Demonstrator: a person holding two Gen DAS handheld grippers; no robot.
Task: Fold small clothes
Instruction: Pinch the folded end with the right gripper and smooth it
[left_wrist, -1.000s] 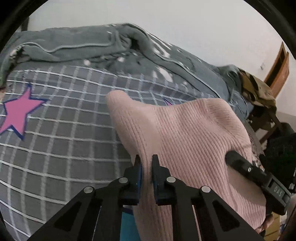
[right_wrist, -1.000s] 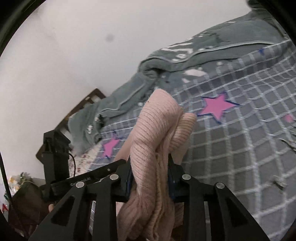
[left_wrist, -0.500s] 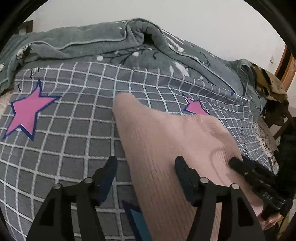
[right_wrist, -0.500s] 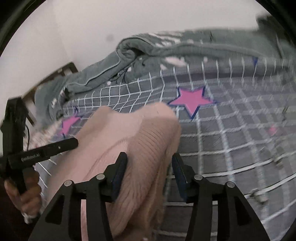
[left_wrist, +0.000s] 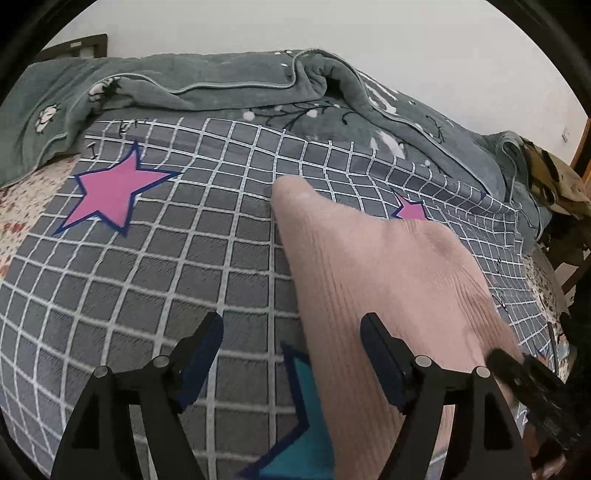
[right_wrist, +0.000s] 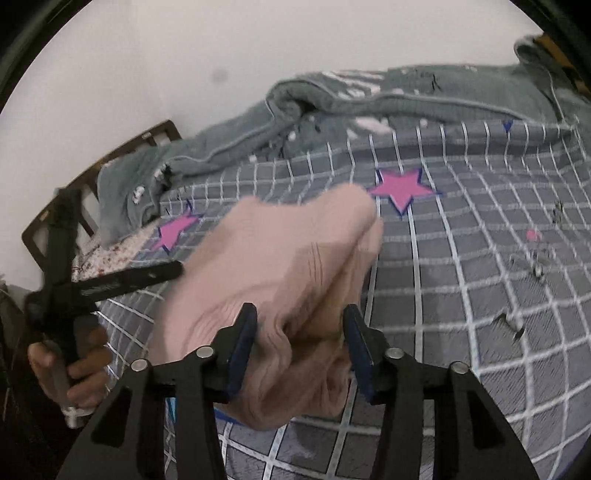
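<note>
- The bed (left_wrist: 155, 280) fills both views, covered by a grey sheet with a white grid, pink stars edged in dark blue and part of a teal star near the lower edge of the left wrist view.
- A grey-green blanket (left_wrist: 229, 81) lies bunched along the far side of the bed against the pale wall; it carries white flower and branch prints and a lighter piped edge.
- The pink ribbed sweater (left_wrist: 376, 280) lies on the sheet on the near part of the bed. In the left wrist view it is one broad smooth panel with fine lengthwise ribs, narrowing to a rounded tip that points toward the blanket. In the right wrist view its near end (right_wrist: 295, 325) is bunched into soft rolls and creases, partly blurred.
- The left gripper (left_wrist: 291, 354) hovers over the sweater's left edge with its fingers (left_wrist: 203, 350) spread wide apart; one finger is over the bare sheet, the other over the pink knit. Neither visibly pinches cloth.
- The right gripper (right_wrist: 299, 343) has its fingers (right_wrist: 243, 339) apart, one on each side of the bunched near end of the sweater; whether the pads touch the knit cannot be told.
- The person's left hand (right_wrist: 70, 365) grips the handle of the left gripper at the left edge of the right wrist view.
- Small dark marks dot the sheet to the right of the sweater; what they are cannot be told.
</note>
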